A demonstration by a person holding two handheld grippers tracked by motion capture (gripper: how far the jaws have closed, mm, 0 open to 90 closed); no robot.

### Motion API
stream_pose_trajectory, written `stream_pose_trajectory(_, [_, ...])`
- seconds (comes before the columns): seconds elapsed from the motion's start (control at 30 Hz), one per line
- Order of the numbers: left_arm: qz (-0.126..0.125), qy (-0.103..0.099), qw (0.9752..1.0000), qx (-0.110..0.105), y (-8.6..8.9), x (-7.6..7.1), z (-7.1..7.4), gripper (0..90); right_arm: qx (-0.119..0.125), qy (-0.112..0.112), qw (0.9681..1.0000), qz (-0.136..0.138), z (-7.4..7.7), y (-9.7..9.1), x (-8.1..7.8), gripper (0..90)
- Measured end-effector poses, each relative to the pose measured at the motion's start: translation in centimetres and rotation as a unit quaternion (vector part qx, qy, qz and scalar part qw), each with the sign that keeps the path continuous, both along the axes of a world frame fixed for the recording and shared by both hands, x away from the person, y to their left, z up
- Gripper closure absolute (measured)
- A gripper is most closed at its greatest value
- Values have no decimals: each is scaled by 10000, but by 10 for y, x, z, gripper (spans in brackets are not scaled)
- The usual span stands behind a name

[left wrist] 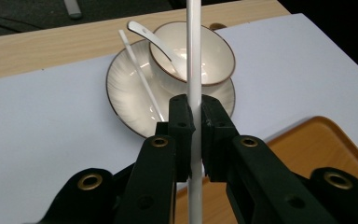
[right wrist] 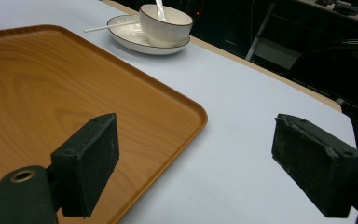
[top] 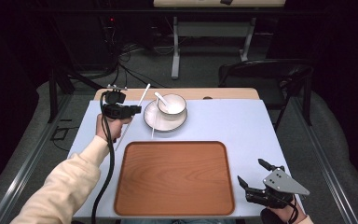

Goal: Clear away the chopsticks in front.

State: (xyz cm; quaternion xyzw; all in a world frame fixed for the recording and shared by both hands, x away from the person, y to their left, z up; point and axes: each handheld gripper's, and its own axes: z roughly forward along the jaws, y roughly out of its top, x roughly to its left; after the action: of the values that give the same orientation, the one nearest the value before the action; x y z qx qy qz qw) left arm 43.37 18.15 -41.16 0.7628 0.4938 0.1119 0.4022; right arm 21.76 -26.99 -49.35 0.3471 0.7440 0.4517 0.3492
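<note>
Altogether two white chopsticks are showing: the left gripper [left wrist: 194,122] is pinching one chopstick [left wrist: 194,60], the other chopstick [left wrist: 141,74] is lying across the plate [left wrist: 121,88] beside one bowl [left wrist: 214,51] holding one spoon [left wrist: 151,39]. Nearer, the right gripper [right wrist: 196,154] is hanging wide apart beside one wooden tray [right wrist: 51,84].

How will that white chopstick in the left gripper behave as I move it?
Probably stiff: the chopstick runs straight through the left gripper. It looks smooth and glossy, so it may slip or pivot, since the pads clamp it at a single spot along its length.
</note>
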Motion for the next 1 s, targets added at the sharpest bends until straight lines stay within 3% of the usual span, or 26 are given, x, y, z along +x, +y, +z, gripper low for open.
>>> stream_pose_trajectory(0.5, [-242,-55,9996,-93,6,-47,-8,842,-18,6,10000,8,0,0,0,144])
stream_pose_trajectory(0.8, [-263,-7,9996,-99,14,-70,-17,842,-20,7,10000,9,0,0,0,143])
stream_pose_trajectory(1.0, [-199,-13,9995,-239,20,-81,-23,842,-31,1,10000,10,0,0,0,144])
